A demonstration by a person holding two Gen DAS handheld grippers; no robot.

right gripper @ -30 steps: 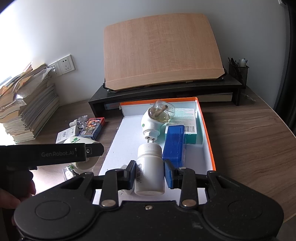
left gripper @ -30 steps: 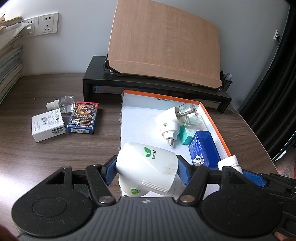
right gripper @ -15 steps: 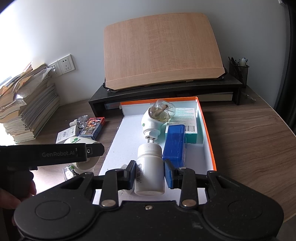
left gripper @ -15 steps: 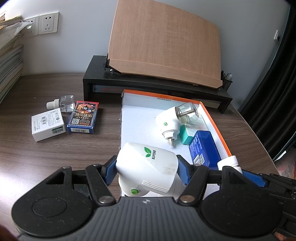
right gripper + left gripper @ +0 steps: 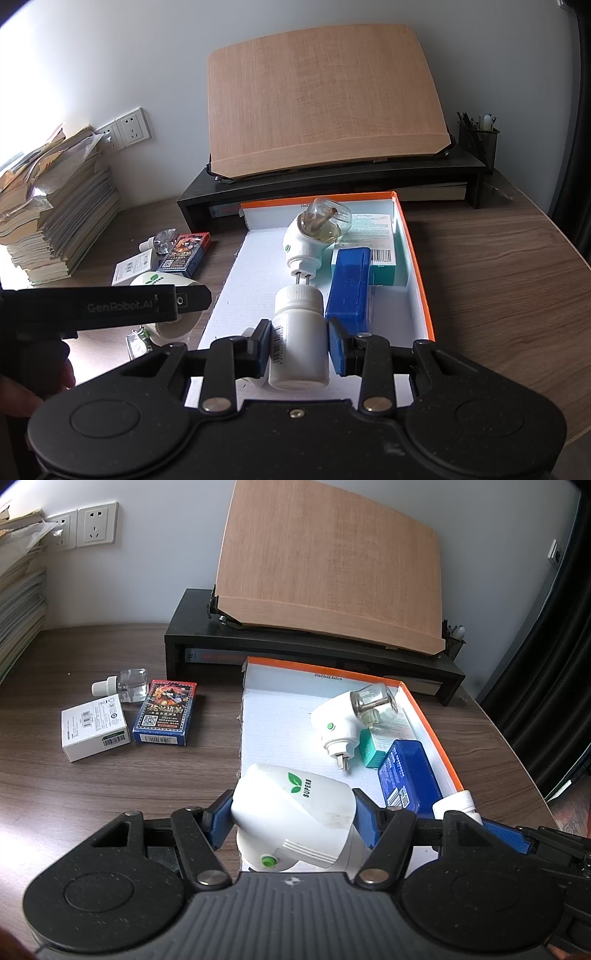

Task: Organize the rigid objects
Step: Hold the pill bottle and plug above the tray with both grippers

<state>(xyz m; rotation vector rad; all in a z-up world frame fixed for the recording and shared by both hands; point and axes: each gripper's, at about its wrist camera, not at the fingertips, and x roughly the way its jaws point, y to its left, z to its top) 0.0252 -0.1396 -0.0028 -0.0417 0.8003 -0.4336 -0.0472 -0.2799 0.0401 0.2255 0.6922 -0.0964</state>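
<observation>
My left gripper [image 5: 291,821] is shut on a white plug-in device [image 5: 295,819] with a green leaf logo, held at the near left edge of the orange-rimmed white box [image 5: 439,753]. My right gripper [image 5: 300,349] holds a white pill bottle [image 5: 299,339] between its pads, over the box's near end [image 5: 419,280]. In the box lie a second white plug-in with a glass bottle [image 5: 314,236], a blue case [image 5: 349,286] and a teal carton [image 5: 373,236]. The left gripper's body [image 5: 110,306] shows in the right wrist view.
On the wooden desk left of the box lie a card pack [image 5: 164,712], a white carton [image 5: 94,727] and a small clear bottle [image 5: 123,685]. A black monitor riser [image 5: 295,653] with a wooden board stands behind. A paper stack [image 5: 55,206] is at far left, a pen holder [image 5: 478,142] at back right.
</observation>
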